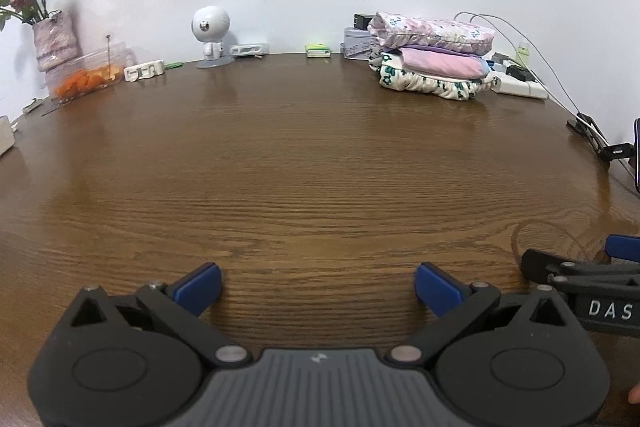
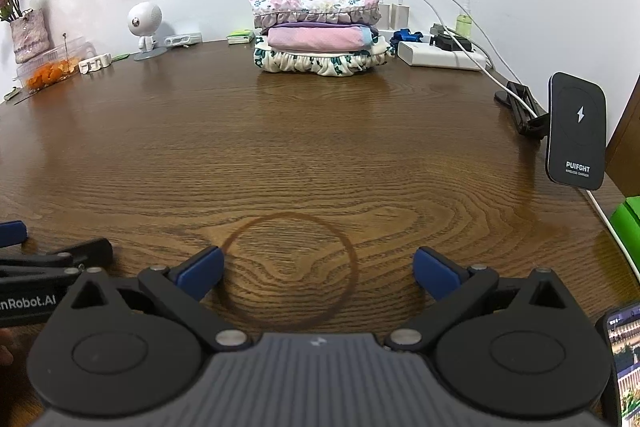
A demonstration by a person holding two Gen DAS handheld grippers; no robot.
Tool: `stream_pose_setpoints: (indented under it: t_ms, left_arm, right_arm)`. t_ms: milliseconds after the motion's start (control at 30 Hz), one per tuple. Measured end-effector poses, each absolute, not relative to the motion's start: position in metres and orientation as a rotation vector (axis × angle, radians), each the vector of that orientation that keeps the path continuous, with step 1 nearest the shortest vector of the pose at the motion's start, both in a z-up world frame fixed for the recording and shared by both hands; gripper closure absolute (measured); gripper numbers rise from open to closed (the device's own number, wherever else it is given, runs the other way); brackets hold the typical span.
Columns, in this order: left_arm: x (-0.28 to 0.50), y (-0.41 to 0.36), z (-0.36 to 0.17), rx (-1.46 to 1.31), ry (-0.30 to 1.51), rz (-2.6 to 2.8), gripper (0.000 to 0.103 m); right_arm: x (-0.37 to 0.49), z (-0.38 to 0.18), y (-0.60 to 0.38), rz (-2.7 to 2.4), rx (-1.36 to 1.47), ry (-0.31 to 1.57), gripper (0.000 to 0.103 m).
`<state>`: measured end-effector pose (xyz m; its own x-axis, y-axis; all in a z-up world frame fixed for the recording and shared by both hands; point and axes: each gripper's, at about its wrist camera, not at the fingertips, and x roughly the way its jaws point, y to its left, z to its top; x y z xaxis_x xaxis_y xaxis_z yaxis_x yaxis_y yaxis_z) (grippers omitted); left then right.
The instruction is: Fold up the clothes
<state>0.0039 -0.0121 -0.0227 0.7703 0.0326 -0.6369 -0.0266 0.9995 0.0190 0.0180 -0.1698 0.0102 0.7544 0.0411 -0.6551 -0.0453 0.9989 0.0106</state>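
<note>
Nearest the lens, the left tool [image 1: 318,287] sits low over the brown wooden surface [image 1: 312,163], blue fingers [image 1: 200,287] spread wide with only bare wood between them. The right tool [image 2: 318,273] holds the same pose alongside it, level and pointing toward the back wall, its blue pads [image 2: 436,273] wide apart and holding nothing; a faint dark ring stain [image 2: 290,271] lies on the wood between them. Each tool shows at the edge of the other's view, so the two sit just beside each other, near the front edge.

Now the clothes [image 2: 318,33]: a folded stack at the back of the surface, close to the wall, well apart from both tools. Three layers can be counted: a floral piece on top, a pink one in the middle, a cream piece with dark green flowers at the bottom.

Containers next. At the far left, one clear plastic box [image 1: 86,75] holds orange pieces, and a stick stands up from it. Behind it, one vase [image 1: 54,41] holds pinkish roses.

Also along the back: one small white round-headed figure [image 1: 211,35] on a base and one white power strip [image 2: 440,55] with cables plugged in. At the right edge, one dark charger stand [image 2: 576,131], and one phone [image 2: 622,363] with a lit screen in the near corner.
</note>
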Motion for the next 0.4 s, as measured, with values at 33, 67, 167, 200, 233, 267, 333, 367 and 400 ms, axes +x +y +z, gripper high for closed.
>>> stream_pose_setpoints:
  t_ms: [33, 67, 167, 200, 233, 267, 333, 367, 400]
  left_arm:
    - [0.004, -0.0124, -0.0227, 0.01, 0.691, 0.031, 0.0]
    - [0.0042, -0.0127, -0.0227, 0.009, 0.691, 0.032, 0.0]
    - [0.0047, -0.0132, -0.0226, 0.008, 0.691, 0.034, 0.0]
    - [0.0048, -0.0133, -0.0225, 0.007, 0.691, 0.034, 0.0]
    - [0.0049, -0.0135, -0.0225, 0.007, 0.691, 0.034, 0.0]
    - [0.0049, -0.0136, -0.0225, 0.007, 0.691, 0.034, 0.0]
    - [0.005, -0.0137, -0.0225, 0.007, 0.691, 0.034, 0.0]
    - [0.0053, -0.0138, -0.0224, 0.007, 0.691, 0.036, 0.0]
    - [0.0056, -0.0139, -0.0224, 0.008, 0.691, 0.038, 0.0]
  right_arm:
    - [0.0169, 0.0102, -0.1691, 0.052, -0.008, 0.714, 0.001]
    - [0.0151, 0.0101, -0.1683, 0.054, -0.008, 0.713, 0.001]
    - [0.0105, 0.0099, -0.1676, 0.05, -0.003, 0.713, 0.001]
    - [0.0091, 0.0098, -0.1674, 0.05, -0.003, 0.713, 0.001]
    - [0.0076, 0.0098, -0.1668, 0.05, -0.003, 0.713, 0.001]
    - [0.007, 0.0098, -0.1664, 0.05, -0.003, 0.712, 0.001]
    - [0.0078, 0.0097, -0.1666, 0.05, -0.002, 0.712, 0.001]
    - [0.0083, 0.0094, -0.1665, 0.049, -0.002, 0.712, 0.001]
    - [0.0089, 0.0092, -0.1664, 0.048, -0.002, 0.712, 0.001]
